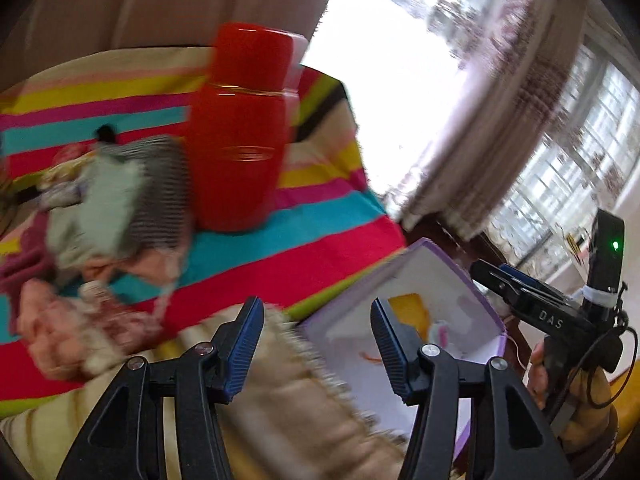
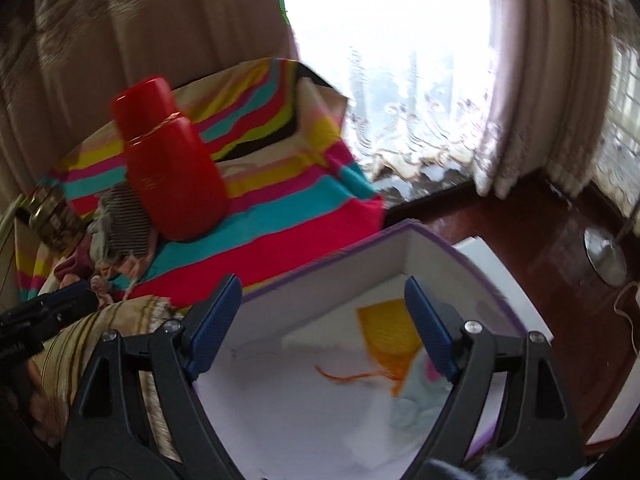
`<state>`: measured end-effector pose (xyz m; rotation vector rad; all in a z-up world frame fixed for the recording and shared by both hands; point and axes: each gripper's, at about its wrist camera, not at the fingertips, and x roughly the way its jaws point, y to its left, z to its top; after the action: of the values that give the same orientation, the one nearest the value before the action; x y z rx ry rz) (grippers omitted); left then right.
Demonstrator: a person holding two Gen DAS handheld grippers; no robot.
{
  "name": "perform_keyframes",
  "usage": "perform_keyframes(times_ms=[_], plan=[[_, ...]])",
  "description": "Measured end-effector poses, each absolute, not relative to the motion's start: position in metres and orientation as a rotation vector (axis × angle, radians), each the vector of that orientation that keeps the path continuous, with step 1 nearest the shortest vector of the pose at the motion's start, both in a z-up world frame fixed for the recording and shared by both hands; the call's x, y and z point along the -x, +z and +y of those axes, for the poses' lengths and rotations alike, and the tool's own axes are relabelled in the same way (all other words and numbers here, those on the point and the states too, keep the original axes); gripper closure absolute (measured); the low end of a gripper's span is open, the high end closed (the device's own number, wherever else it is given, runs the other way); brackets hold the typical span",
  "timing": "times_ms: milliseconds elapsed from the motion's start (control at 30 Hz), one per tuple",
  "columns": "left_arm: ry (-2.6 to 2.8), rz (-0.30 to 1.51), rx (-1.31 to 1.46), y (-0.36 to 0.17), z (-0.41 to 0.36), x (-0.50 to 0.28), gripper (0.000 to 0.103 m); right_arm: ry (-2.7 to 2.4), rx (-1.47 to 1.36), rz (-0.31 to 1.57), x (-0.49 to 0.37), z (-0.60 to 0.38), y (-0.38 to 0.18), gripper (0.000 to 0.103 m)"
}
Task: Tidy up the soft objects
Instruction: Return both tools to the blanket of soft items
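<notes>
Striped cloth (image 2: 304,216), multi-colour bands, covers the desk, biggest thing in both views. Curtains (image 2: 132,20) behind, bright window (image 2: 384,40) to the right, dark wood floor (image 2: 520,232) below it.

Purple-edged box (image 2: 404,236), white inside, sits open at the desk's right edge, just under the right hand-held gripper (image 2: 324,320). Inside the box: yellow knit piece (image 2: 384,328) w/ an orange thread, and a pale blue fluffy item (image 2: 420,396) w/ a pink spot, touching each other near the right finger.

Red flask (image 1: 240,128) stands upright on the cloth, well back from the box. Beige striped fabric (image 1: 280,392) lies at the near edge, under the left hand-held gripper (image 1: 316,344). Pile of soft items (image 1: 116,204) left of the flask: grey striped piece, mint one, pinkish ones below; blurred, can't separate them. Jar (image 2: 52,216) w/ metal lid at far left in right wrist view.

Left hand-held gripper: released, half spread, nothing between the pads. Right hand-held gripper: released, jaws wide, nothing gripped, hovering over the box. Person's hand (image 1: 540,372) holds its grip in left wrist view.
</notes>
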<state>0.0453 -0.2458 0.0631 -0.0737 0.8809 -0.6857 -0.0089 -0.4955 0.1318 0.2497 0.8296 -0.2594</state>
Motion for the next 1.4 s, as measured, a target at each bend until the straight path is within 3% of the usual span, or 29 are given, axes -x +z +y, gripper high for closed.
perform_keyframes(times_ms=[600,1167,1400], plan=[[-0.328,0.877,0.215,0.043,-0.051,-0.067,0.046,0.106,-0.158,0.911,-0.046,-0.355,0.114,0.013],[-0.236,0.894,0.375,0.028,0.022,-0.079,0.046,0.301,-0.045,0.977,-0.099,-0.248,0.105,0.013],[-0.265,0.912,0.367,0.025,0.016,-0.091,0.046,0.347,-0.034,1.007,-0.116,-0.220,0.094,0.013]])
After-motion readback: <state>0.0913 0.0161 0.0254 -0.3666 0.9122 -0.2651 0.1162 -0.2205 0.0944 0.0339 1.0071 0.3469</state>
